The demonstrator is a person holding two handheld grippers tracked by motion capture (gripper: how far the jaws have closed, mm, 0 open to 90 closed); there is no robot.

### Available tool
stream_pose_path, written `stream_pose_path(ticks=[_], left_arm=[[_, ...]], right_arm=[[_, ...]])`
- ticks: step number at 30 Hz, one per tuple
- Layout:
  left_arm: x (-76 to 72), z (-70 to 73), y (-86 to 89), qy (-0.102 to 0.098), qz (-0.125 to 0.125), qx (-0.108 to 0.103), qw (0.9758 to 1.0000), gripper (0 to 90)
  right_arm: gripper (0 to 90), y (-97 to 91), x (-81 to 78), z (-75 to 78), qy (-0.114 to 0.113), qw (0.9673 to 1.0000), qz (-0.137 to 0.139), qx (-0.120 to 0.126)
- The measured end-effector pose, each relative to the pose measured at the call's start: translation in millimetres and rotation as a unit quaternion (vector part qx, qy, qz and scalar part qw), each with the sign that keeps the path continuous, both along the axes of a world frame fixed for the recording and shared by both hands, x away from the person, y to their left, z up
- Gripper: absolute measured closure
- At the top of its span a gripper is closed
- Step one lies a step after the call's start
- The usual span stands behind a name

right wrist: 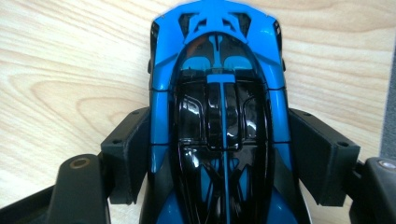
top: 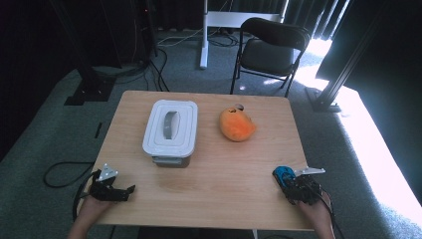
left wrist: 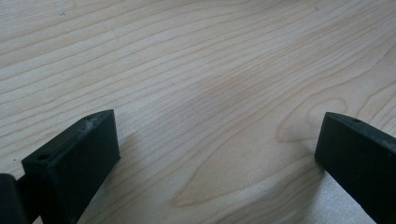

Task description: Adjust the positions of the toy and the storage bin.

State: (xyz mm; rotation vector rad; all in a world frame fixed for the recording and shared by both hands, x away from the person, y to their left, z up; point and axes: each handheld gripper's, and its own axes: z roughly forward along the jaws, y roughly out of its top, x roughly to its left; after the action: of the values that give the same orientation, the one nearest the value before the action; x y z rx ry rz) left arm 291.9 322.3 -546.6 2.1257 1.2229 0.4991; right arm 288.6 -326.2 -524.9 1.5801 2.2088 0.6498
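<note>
both right fingers (right wrist: 130, 154) clamp the blue toy car (right wrist: 219, 116) by its flanks, seemingly touching; left gripper (left wrist: 217, 154) released.

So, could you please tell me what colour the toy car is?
The toy car is blue and glossy black, clearest in the right gripper view.

Blue toy car (right wrist: 219, 116) (black roof) upright, near edge.

- High view: strong daylight pours in from the right, blowing out the carpet (top: 378, 149) to white; room behind is near black.
- Table (top: 209, 184) evenly lit, soft and slightly blurred overall.
- Left gripper view: wood grain sharp, jaws cast faint shadows.
- Right gripper view: glossy toy car (right wrist: 219, 116) shows small glints; the near end is soft.
</note>
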Motion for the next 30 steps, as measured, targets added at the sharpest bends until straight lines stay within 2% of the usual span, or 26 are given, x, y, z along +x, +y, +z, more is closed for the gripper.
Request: stream_pose_path(ticks=[4,13,14,18,22,29,30], left_arm=[[-0.3,0.0,0.0,0.000,0.001,0.000,1.0000,0.2],[-0.8,-0.1,0.1,0.000,0.002,0.000,1.0000,0.2],[-0.8,-0.1,0.1,0.000,0.002,-0.001,1.0000,0.2],[-0.8,-0.1,0.2,0.000,0.002,0.000,1.0000,0.2],[-0.8,-0.1,0.2,0.000,0.002,0.000,1.0000,0.2],[-0.8,-0.1,0.1,0.000,0.002,-0.001,1.0000,0.2],[-0.8,-0.1,0.1,0.000,0.002,-0.001,1.0000,0.2]], right_arm=[[26.9,-0.9,1.3,-0.8,-0.004,0.9999,-0.001,0.009],[25.8,-3.0,-1.2,-0.3,-0.003,0.9999,0.004,0.011],[22.1,-3.4,-1.7,2.1,-0.005,0.9998,0.003,0.020],[19.5,-5.0,-0.6,10.7,-0.018,0.9990,0.001,0.042],[18.3,-4.5,2.6,18.3,-0.024,0.9983,0.002,0.053],[18.9,2.5,12.4,29.3,-0.036,0.9976,0.012,0.057],[18.9,7.0,17.7,34.6,-0.042,0.9972,0.018,0.059]])
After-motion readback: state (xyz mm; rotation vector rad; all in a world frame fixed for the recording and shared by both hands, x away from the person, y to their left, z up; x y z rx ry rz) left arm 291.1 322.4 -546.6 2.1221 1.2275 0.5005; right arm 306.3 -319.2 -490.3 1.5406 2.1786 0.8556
